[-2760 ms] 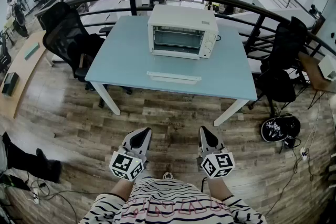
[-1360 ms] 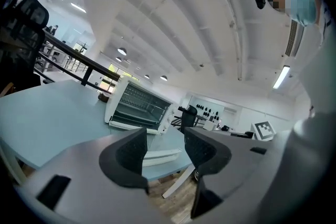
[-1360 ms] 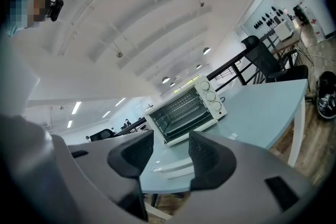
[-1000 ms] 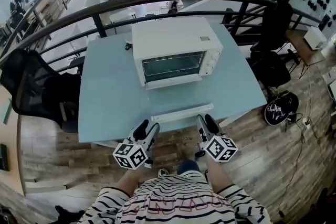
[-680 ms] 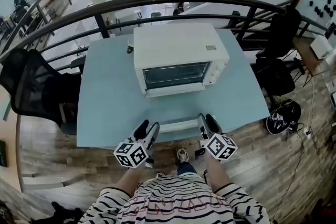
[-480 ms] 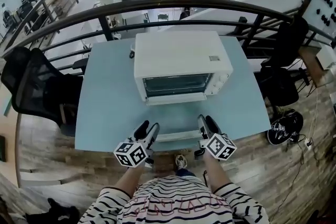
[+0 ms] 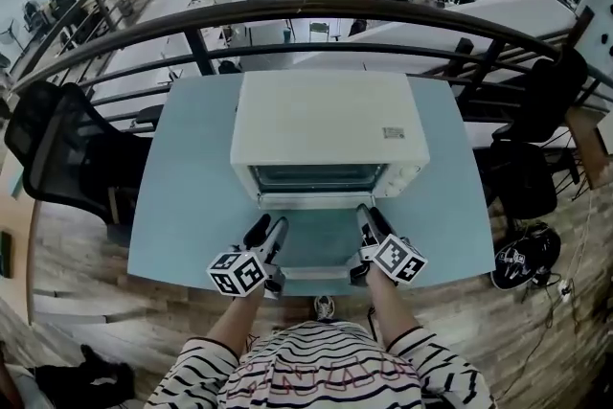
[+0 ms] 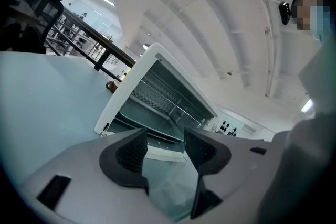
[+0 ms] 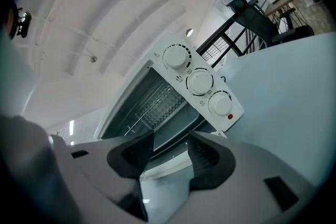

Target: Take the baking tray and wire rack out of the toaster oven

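The white toaster oven point(image 7: 326, 124) stands mid-table with its glass door point(image 7: 313, 244) folded down flat toward me. Inside the opening I see the wire rack point(image 8: 161, 100) with the baking tray point(image 8: 137, 117) under it; the rack point(image 9: 156, 104) also shows in the right gripper view. My left gripper point(image 7: 265, 228) hovers over the door's left side, open and empty. My right gripper point(image 7: 369, 218) hovers over the door's right side, also open and empty. Both point at the oven's mouth, a short way from it. In the gripper views the left gripper point(image 8: 164, 139) and right gripper point(image 9: 170, 147) each show a clear gap.
The pale blue table point(image 7: 182, 177) carries the oven. Three control knobs point(image 9: 200, 82) sit on the oven's right front. A black railing point(image 7: 316, 10) runs behind the table. Black chairs stand at the left point(image 7: 67, 148) and right point(image 7: 536, 139). A bag point(image 7: 522, 254) lies on the wooden floor.
I have come closer to the table, so the oven looms larger. Both grippers have moved forward from the table's front edge to over the open door. Their jaws stay the same width.
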Action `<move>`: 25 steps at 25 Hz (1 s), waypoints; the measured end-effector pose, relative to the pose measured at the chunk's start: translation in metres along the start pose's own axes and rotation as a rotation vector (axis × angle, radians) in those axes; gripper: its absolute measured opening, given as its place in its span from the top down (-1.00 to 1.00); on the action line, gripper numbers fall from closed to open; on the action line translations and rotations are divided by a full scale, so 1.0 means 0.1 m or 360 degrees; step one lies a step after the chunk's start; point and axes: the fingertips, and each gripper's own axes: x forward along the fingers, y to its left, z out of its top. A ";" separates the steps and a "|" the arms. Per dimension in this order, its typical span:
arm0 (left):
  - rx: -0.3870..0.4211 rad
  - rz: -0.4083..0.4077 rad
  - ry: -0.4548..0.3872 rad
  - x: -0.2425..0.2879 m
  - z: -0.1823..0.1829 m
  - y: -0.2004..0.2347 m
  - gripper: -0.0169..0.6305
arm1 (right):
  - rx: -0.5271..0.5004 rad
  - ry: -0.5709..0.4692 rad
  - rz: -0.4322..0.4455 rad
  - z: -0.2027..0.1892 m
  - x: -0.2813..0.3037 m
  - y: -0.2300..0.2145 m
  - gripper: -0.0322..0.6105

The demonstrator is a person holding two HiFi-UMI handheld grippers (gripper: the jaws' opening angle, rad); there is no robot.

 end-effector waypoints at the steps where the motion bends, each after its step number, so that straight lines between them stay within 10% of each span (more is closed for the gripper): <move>1: -0.0027 0.0015 -0.0018 0.05 0.01 0.03 0.32 | 0.0036 0.0008 -0.0001 0.00 0.06 -0.03 0.26; 25: -0.0496 0.0311 -0.0164 0.89 0.23 0.73 0.32 | 0.0731 -0.0182 0.0006 0.13 1.02 -0.41 0.26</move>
